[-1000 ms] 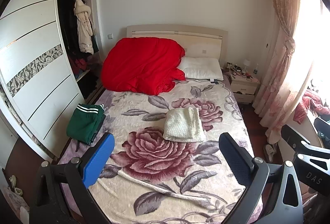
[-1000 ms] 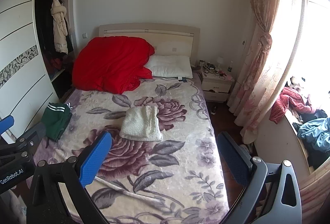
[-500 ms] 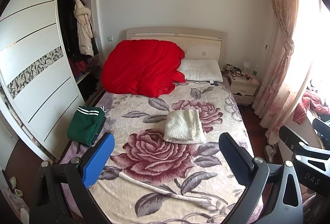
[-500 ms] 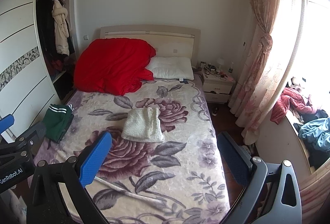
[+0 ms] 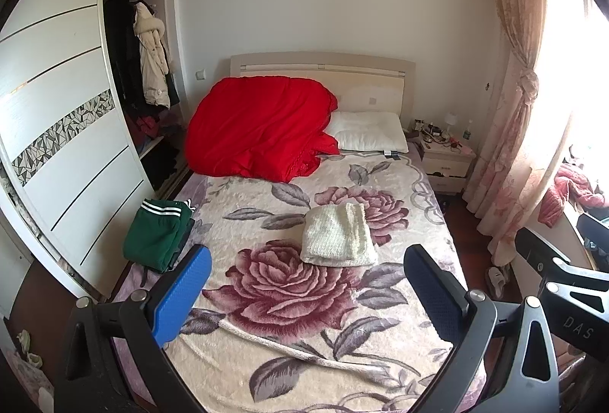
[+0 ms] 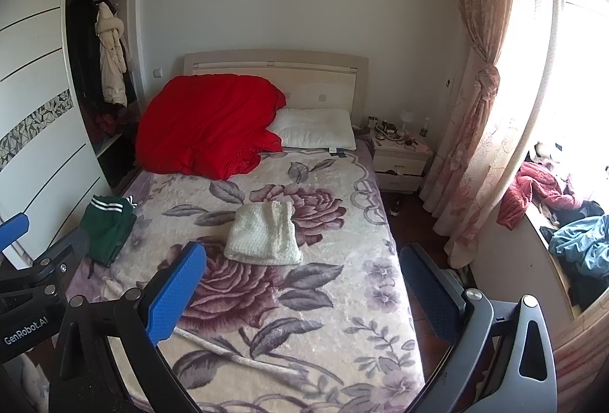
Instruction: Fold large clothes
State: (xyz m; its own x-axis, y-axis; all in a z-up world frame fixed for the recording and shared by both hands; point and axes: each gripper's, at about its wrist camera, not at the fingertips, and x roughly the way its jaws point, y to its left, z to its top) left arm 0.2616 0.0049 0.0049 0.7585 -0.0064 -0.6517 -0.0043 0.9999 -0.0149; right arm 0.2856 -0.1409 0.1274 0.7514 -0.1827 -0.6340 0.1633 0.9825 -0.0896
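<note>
1. Since a second ago we see little change: both views have tipped slightly, so the bed sits a touch lower in frame, and nothing on it has shifted
2. Our left gripper (image 5: 306, 285) is spread wide with nothing between its blue pads; our right gripper (image 6: 300, 283) is equally wide and empty. Each shows at the edge of the other's view, side by side
3. Just beyond the tongs, we see the folded cream knit garment (image 5: 337, 236) as a neat, thick rectangle with a nubbly weave, its open edges toward the headboard
4. It lies flat near the middle of the floral blanket (image 5: 289, 298), ahead of both grippers and apart from them, between the fingers' lines of sight
5. We count two folded pieces on the blanket: the cream one and a green garment with white stripes (image 5: 156, 236), which rests at the bed's left edge beside the wardrobe (image 5: 64, 131)
6. Farther out, one red quilt (image 5: 259, 127) is heaped against the headboard, touching one white pillow (image 5: 369, 137); one nightstand (image 5: 445, 161) stands by the curtain (image 5: 510, 131)
</note>
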